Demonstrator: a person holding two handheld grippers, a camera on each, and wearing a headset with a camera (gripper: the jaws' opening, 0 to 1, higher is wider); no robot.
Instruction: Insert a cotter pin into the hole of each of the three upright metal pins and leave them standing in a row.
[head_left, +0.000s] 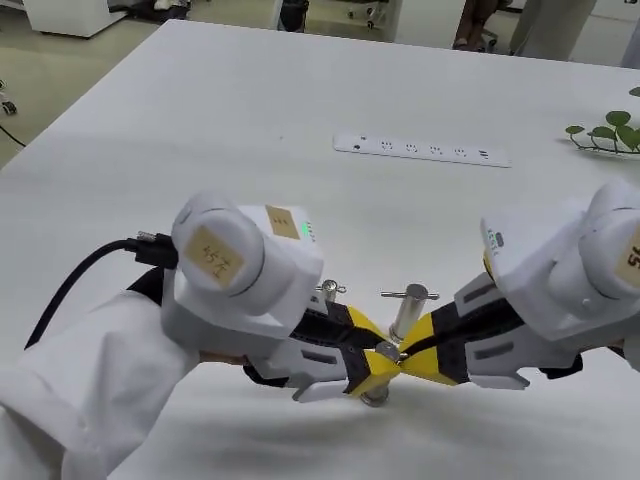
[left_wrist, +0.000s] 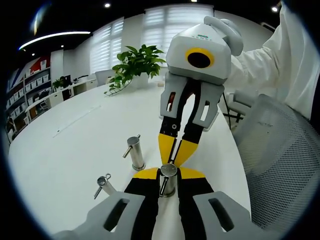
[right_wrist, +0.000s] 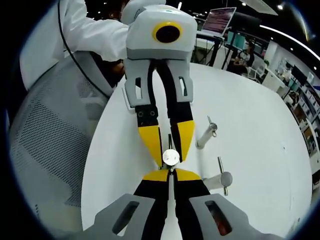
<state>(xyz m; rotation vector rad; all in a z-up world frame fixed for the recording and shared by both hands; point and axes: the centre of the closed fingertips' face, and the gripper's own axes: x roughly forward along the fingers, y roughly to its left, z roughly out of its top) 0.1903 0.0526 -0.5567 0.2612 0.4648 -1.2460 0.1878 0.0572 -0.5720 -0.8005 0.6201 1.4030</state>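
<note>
The held metal pin (head_left: 385, 350) stood on the white worktop (head_left: 250, 120), right in front of the person, with both grippers closed in on it from opposite sides. The left gripper (head_left: 372, 358) had its yellow-tipped fingers clamped on the pin's shaft. The right gripper (head_left: 405, 355) met the pin head-on, its fingers drawn almost together on a thin sliver of metal at the pin, apparently the cotter pin (right_wrist: 170, 171). It was too small to say how far it sat in the hole.

Just beyond the held pin, the second metal pin (head_left: 405, 315) stood with a cross-pin through its top. The third metal pin (head_left: 328, 290) lay beyond the held pin on the left gripper's side, half hidden behind that gripper, a looped pin through its head.

The head view showed a power strip (head_left: 420, 150) well beyond the held pin, and a white sleeve (head_left: 80, 390) behind the left gripper. The left gripper view showed a potted plant (left_wrist: 135, 62) far past the held pin and a mesh chair (left_wrist: 280, 165) beside the worktop. The right gripper view gave the held pin's round, bright top face, flanked by the left gripper's fingers.

All three pins were short, silvery steel cylinders.
</note>
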